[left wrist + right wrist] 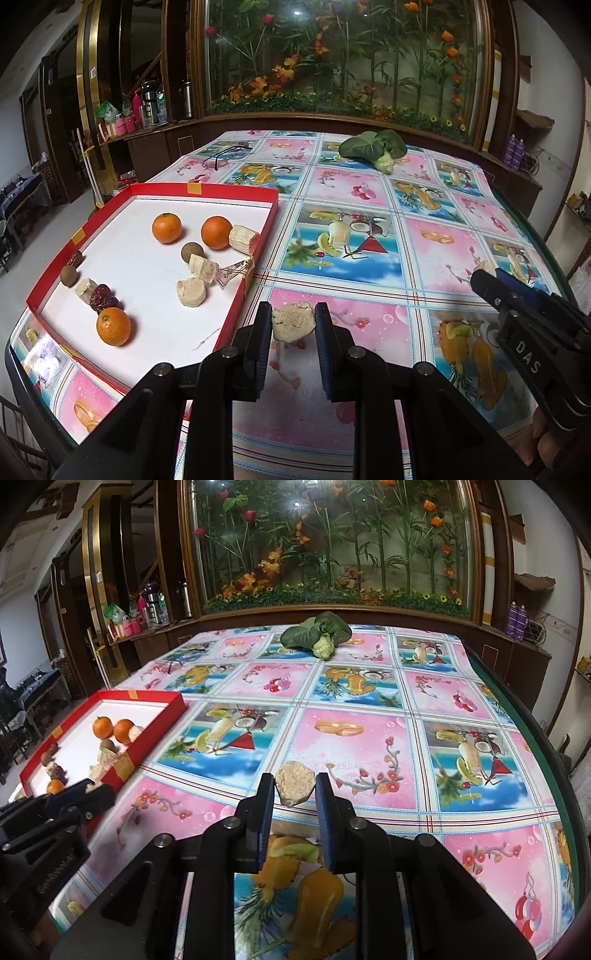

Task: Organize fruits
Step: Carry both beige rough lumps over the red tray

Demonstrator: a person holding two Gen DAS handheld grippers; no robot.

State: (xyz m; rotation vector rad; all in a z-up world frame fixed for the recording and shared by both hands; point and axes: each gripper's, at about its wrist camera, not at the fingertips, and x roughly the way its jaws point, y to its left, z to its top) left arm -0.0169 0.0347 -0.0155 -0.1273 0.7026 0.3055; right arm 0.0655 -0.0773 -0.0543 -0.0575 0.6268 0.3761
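Note:
My left gripper (293,321) is shut on a pale cut fruit chunk (293,322), held just right of the red tray (236,306). My right gripper (294,784) is shut on another pale fruit chunk (293,782) above the tablecloth. The tray holds three oranges (167,228), brown round fruits (192,252), red dates (103,297) and several pale chunks (191,291). In the left wrist view the right gripper (484,275) shows at right with a pale piece at its tips. The left gripper (90,788) shows at left in the right wrist view.
A leafy green vegetable (373,146) lies at the table's far side, also in the right wrist view (317,633). Eyeglasses (225,155) lie at the far left. A wooden counter and glass flower display stand behind the table. The table's right edge (546,746) is close.

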